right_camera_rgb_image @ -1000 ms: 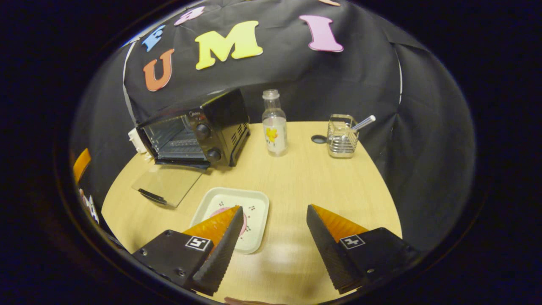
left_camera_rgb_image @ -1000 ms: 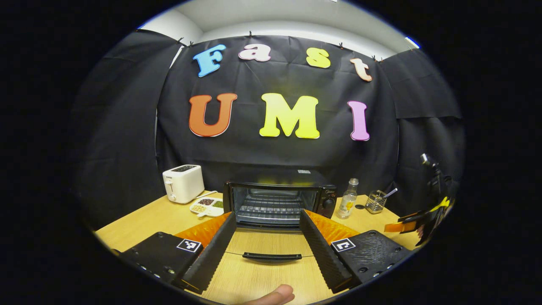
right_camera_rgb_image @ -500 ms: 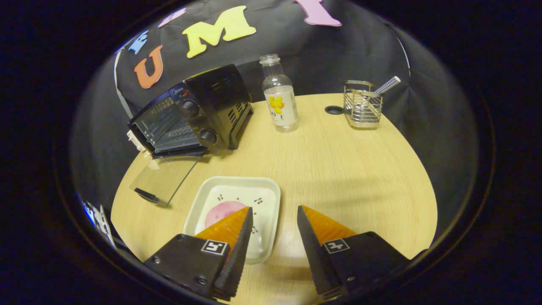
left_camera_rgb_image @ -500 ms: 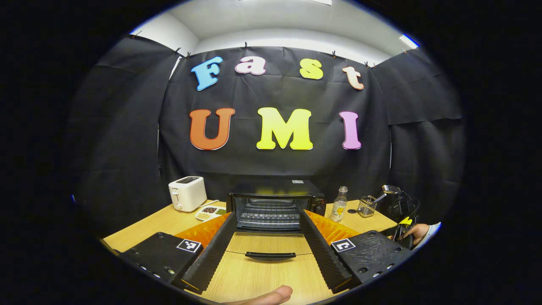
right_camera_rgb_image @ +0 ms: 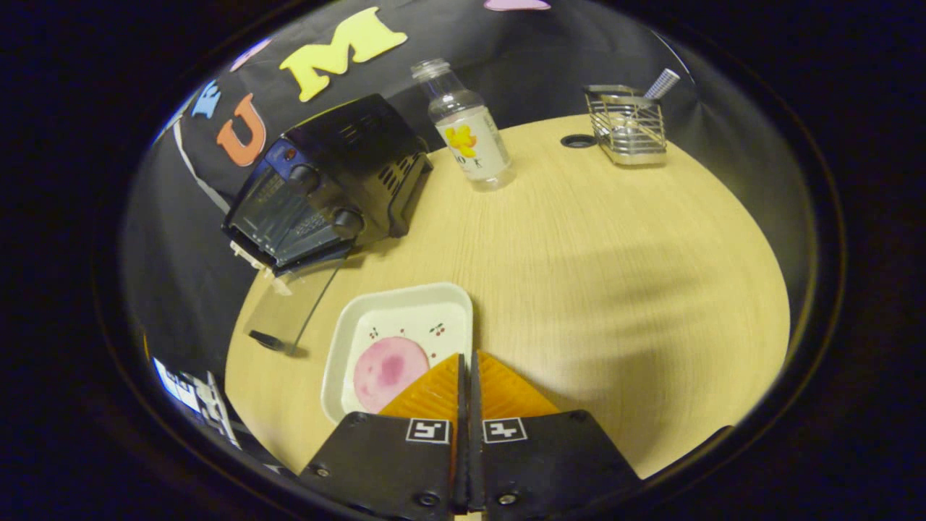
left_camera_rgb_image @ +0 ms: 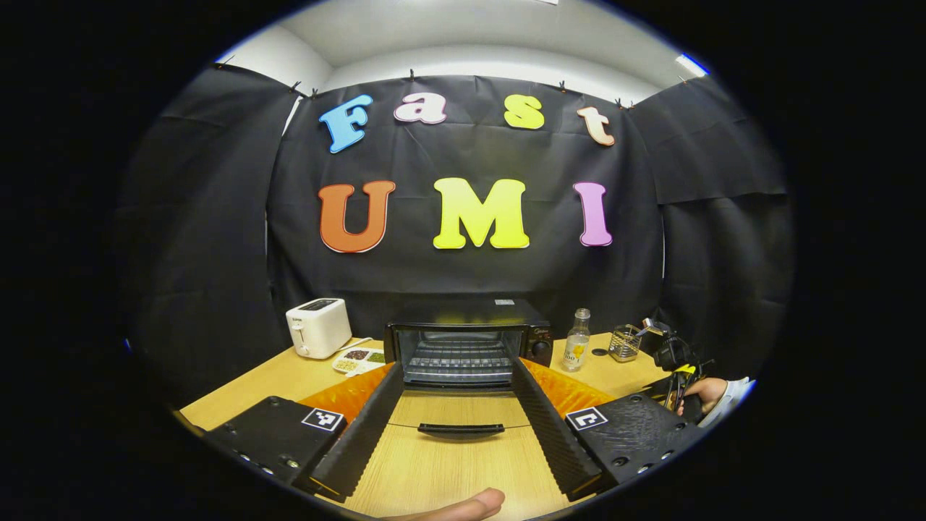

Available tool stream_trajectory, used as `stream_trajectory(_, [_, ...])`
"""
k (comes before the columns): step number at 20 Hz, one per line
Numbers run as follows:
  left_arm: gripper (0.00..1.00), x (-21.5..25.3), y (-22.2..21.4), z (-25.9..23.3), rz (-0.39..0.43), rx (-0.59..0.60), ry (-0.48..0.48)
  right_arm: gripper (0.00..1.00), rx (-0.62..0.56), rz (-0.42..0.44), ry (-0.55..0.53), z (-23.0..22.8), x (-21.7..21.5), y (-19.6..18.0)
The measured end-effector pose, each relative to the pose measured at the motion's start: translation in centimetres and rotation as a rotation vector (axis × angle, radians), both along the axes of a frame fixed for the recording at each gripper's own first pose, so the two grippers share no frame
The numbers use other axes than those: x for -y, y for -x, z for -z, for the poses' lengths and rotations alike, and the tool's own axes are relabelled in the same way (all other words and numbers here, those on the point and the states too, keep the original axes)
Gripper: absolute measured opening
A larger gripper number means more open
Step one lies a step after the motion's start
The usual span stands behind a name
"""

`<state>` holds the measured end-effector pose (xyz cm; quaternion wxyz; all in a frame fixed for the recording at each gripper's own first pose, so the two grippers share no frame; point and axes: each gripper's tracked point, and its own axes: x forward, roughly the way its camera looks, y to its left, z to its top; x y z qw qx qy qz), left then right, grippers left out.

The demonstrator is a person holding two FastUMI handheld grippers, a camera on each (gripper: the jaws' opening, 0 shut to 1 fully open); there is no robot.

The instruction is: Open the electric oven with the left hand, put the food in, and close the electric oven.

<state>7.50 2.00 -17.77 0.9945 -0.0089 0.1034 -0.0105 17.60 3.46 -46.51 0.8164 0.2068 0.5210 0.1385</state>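
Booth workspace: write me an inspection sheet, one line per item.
Surface: wooden table, no spills seen.
Job's things: oven open, its glass door folded down flat; tray holding a pink food slice sits in front of the oven.
Clutter: bottle, wire holder, toaster, snack dish.
Grippers: left hand-held gripper open, facing the oven; right hand-held gripper shut on the tray's right rim.
Cables: what looks like a white cord beside the toaster.
Surroundings: black cloth wall.
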Motion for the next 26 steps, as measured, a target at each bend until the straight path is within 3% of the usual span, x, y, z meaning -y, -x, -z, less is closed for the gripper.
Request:
stream_trajectory(5, [0.96,0.0,0.8,-0.1,0.005,-0.003,-0.013,0.04,-0.098,0.087,-0.238,-0.3,0.5,0.9])
stream_trajectory(10, [0.96,-0.5,1.8,-0.4,-0.002,-0.003,-0.009,0.04,-0.095,0.132,-0.304,-2.9,2.2,2.4])
stream_trajectory(14, [0.96,-1.0,2.6,-0.4,0.002,-0.001,-0.010,0.04,-0.011,0.124,-0.269,-6.9,2.5,3.1])
stream_trajectory(15, [0.96,-1.2,2.8,-0.3,-0.002,0.002,-0.011,0.07,0.011,0.118,-0.266,-8.1,2.0,3.3])
stream_trajectory(19, [0.96,-2.7,3.8,0.2,-0.023,-0.007,-0.033,0.04,0.061,0.064,-0.283,-12.7,-1.9,4.6])
stream_trajectory(26, [0.96,-6.2,5.6,0.3,-0.040,0.029,-0.019,0.04,0.102,-0.005,-0.286,-16.6,-11.9,5.3])
